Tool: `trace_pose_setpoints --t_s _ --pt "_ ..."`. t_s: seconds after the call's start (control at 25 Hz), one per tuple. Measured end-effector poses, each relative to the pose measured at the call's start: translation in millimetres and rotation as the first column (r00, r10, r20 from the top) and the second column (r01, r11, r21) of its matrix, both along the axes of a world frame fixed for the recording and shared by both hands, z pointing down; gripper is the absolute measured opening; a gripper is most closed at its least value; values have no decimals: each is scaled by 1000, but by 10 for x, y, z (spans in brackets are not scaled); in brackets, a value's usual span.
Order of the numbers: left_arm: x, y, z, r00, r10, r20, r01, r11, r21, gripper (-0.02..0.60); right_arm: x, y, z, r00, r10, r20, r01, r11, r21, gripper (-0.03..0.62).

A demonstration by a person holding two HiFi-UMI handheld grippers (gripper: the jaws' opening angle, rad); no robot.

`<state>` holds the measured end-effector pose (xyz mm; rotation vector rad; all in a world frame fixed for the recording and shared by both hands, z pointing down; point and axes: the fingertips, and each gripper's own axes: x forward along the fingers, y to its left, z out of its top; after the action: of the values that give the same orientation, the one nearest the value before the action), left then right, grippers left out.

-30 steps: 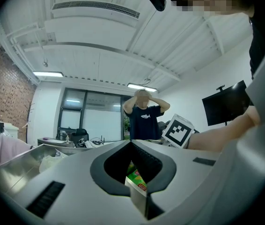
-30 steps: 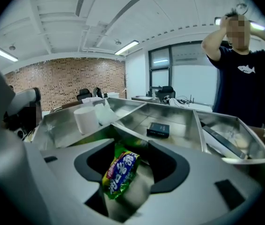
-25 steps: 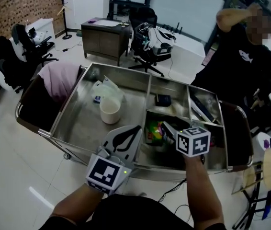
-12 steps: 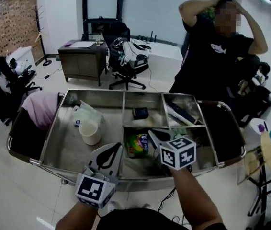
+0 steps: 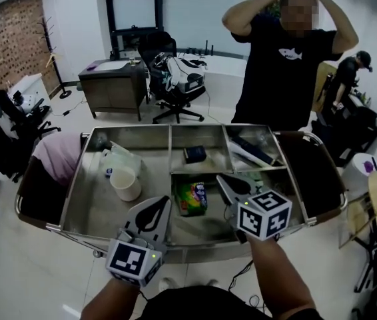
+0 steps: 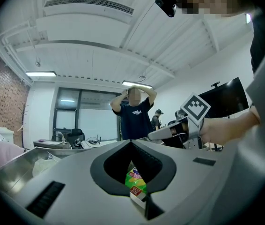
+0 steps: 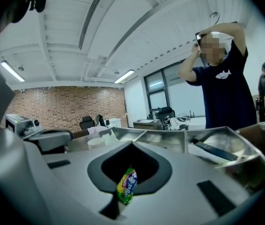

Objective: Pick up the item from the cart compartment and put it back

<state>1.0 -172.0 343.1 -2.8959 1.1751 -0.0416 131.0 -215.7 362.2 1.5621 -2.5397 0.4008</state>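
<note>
A green snack packet (image 5: pixel 192 197) lies in the near middle compartment of the steel cart (image 5: pixel 75 185). My right gripper (image 5: pixel 220 177) hovers just right of the packet, jaws shut with nothing between them. My left gripper (image 5: pixel 163 201) sits at the cart's near rim, left of the packet, also shut and empty. Each gripper view shows the packet through the hole between its closed jaws: packet (image 6: pixel 135 179) beyond the left gripper (image 6: pixel 132 142), packet (image 7: pixel 127 185) beyond the right gripper (image 7: pixel 132 144).
A white cup (image 5: pixel 126 182) and a clear plastic bag (image 5: pixel 114 160) stand in the big left compartment. A small dark box (image 5: pixel 194 154) lies in the far middle one. A pink cloth (image 5: pixel 58 157) hangs at the cart's left end. A person (image 5: pixel 288 65) stands behind the cart.
The head view has tilted up and the cart sits lower in it. My right gripper has drawn slightly right, away from the packet. The left gripper holds its place by the near rim.
</note>
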Motion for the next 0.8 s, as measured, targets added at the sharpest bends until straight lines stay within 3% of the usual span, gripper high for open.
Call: trace_pose_setpoints --t_s 0.52,0.68,0.8 --pt "17 28 -135 1000 1 -13 -1 1000 23 0 110 422 -469 998 11 69 -20 991 131 11" --pt "-10 74 -93 1000 -2 7 2 1000 -20 0 224 607 -507 997 35 72 -47 985 164 11" --pt "-46 68 -102 1000 -6 -8 6 1000 -4 0 300 720 -489 995 51 80 -64 982 175 11"
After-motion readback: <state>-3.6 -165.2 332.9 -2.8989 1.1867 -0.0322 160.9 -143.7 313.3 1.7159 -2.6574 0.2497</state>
